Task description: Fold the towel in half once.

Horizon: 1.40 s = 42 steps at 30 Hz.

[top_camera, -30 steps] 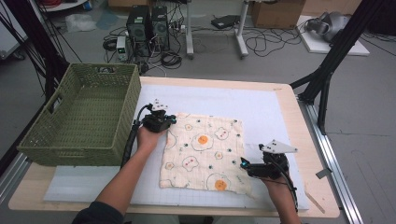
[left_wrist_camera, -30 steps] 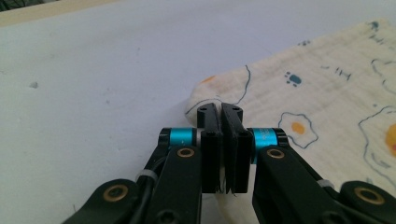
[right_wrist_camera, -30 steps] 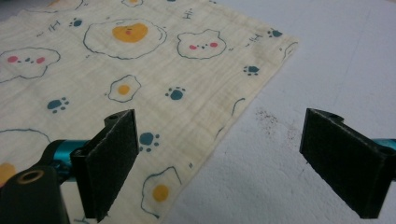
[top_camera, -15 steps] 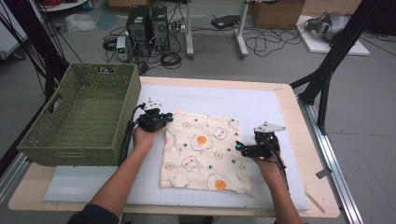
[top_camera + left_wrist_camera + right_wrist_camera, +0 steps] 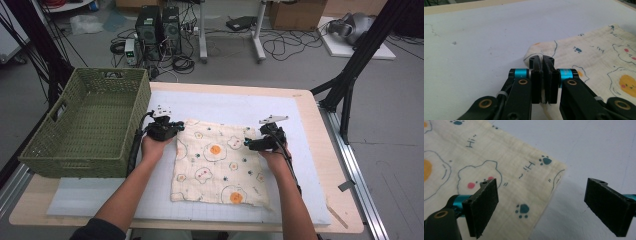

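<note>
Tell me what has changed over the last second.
The right gripper moved from the cloth's near right side up along its edge to the far right corner, where its jaws now stand open over that corner. The left gripper stayed shut on the far left corner of the cloth. The cloth itself still lies flat, and the basket has not moved.

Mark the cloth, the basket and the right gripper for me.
cloth [image 5: 216, 165], high view, middle of the printed fabric
basket [image 5: 127, 112], high view, its right wall
right gripper [image 5: 541, 205], right gripper view, midway between its open jaws
</note>
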Motion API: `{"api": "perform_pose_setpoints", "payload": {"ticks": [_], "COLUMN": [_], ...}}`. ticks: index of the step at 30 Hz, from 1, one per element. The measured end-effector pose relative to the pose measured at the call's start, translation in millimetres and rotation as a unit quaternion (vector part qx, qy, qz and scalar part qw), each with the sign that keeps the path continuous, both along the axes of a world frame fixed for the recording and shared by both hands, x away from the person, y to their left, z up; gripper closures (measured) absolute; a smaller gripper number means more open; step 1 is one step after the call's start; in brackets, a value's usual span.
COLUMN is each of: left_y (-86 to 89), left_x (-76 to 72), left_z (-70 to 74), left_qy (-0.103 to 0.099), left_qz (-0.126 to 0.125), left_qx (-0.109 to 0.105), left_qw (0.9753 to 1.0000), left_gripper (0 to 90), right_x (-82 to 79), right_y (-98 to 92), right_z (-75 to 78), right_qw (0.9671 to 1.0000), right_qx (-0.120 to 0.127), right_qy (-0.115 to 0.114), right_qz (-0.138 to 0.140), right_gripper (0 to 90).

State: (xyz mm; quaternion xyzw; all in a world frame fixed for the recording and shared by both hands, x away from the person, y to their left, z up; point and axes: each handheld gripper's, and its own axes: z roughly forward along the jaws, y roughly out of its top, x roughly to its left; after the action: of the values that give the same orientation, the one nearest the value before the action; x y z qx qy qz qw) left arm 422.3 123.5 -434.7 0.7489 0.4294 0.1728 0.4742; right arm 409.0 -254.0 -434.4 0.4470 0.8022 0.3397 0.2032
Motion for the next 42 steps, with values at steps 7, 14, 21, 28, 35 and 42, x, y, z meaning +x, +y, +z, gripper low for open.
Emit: {"api": "perform_pose_setpoints", "payload": {"ticks": [7,14,21,28,35,42], "left_y": [0.5,3.1,8.3,5.8,9.0,10.1], "left_x": [0.5,-1.0,-2.5,-14.1,-35.5,-59.0], "left_z": [-1.6,8.8,28.2,29.2,23.8,28.6], "left_qy": [0.005,-0.022,-0.042,-0.040,-0.046,-0.058], "left_qz": [-0.001,0.018,0.031,0.003,-0.003,-0.027], "left_qx": [0.003,-0.004,-0.042,-0.034,-0.035,-0.037], "left_qw": [1.0000,0.9996,0.9978,0.9986,0.9983,0.9972], "left_gripper": [85.4,86.5,86.5,86.3,86.2,86.1], "right_x": [12.9,11.0,8.9,-4.4,-17.9,-41.5], "right_y": [7.0,18.7,14.0,12.2,9.5,8.7], "right_z": [-11.5,-5.3,14.9,20.0,29.7,35.4], "right_qw": [0.9998,0.9993,0.9975,0.9969,0.9967,0.9946], "right_qx": [0.014,-0.006,0.024,0.025,0.021,0.020], "right_qy": [0.012,0.015,-0.065,-0.066,-0.059,-0.071], "right_qz": [0.000,0.033,0.013,0.034,0.052,0.073], "right_gripper": [43.0,85.7,85.6,85.6,85.8,85.7]}}
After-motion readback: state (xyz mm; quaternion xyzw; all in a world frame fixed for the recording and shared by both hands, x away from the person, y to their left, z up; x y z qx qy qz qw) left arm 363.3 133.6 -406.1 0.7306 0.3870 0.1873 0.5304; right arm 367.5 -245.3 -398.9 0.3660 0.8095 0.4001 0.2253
